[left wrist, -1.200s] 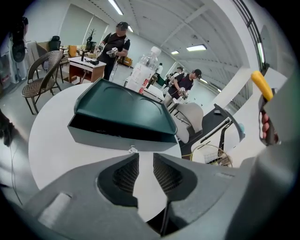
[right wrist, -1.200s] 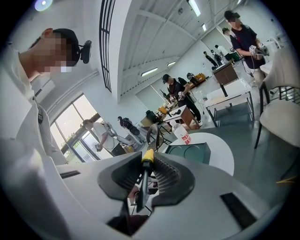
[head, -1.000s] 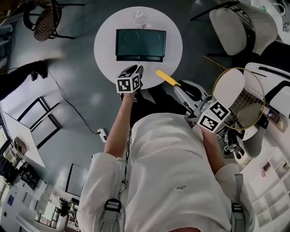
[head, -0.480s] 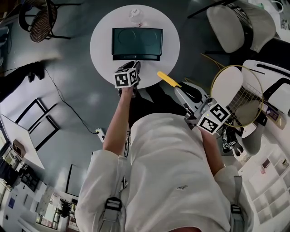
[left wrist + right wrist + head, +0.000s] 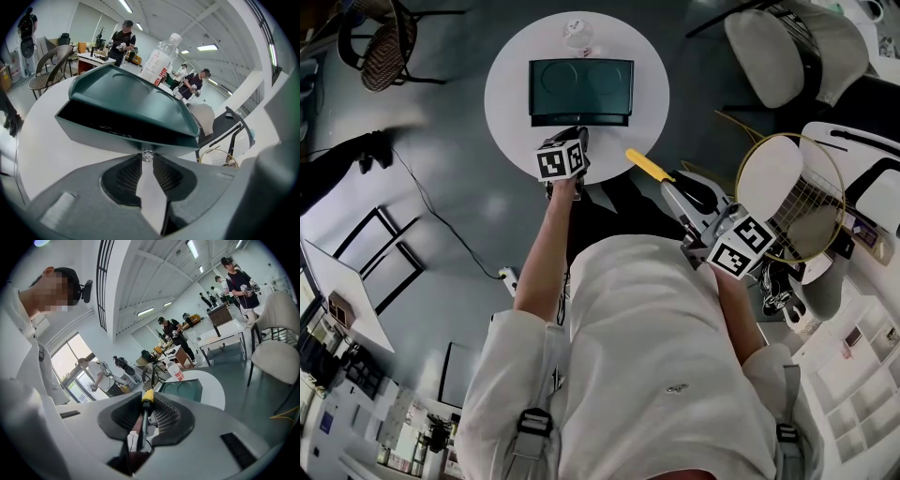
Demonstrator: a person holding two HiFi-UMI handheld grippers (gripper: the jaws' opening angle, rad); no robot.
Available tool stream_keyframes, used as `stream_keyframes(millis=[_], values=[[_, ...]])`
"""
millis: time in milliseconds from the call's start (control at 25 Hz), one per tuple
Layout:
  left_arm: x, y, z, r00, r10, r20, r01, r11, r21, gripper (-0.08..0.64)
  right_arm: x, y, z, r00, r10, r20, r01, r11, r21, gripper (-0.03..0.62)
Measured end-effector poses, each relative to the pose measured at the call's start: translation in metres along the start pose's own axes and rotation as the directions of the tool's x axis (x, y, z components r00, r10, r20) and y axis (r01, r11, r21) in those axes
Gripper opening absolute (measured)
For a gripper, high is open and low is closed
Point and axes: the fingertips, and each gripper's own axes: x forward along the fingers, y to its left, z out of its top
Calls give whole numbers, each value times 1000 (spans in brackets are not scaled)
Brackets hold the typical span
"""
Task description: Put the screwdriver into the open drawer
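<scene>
Moved: left gripper (image 5: 581, 139), now nearer the box (image 5: 581, 89) than a second ago; right gripper (image 5: 673, 187) unchanged.

Head view. Box sits mid-counter (image 5: 511, 103). Screwdriver (image 5: 649, 165) is in the right gripper, yellow handle forward, just past the counter's near edge and apart from the box.

Left gripper view. Jaws have just been closing. A small clear knob (image 5: 147, 155) on the drawer (image 5: 117, 136) sits between the very tips, and the pads appear to touch it. How far the drawer stands out cannot be told.

Right gripper view. Jaws are clamped on the screwdriver's dark shaft.

Hazards, judged:
- A tip-only hold may slip off the knob on a pull.
- The box may slide toward the edge instead of the drawer running out.
- The projecting handle may strike the box rim if the drawer gap is too narrow.
</scene>
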Motion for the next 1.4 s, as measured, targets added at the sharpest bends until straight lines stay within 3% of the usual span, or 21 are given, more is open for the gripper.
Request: stream_keyframes(millis=[480,1400], values=[[-1,1,-4,999,37,11,-38,999,24,80,4,1,-3,1000,18,-7,-18,1000,1,81],[-23,-16,-58,999,36,4,-36,999,-36,80,7,11,-2,998,67,-16,-67,998,-20,81]])
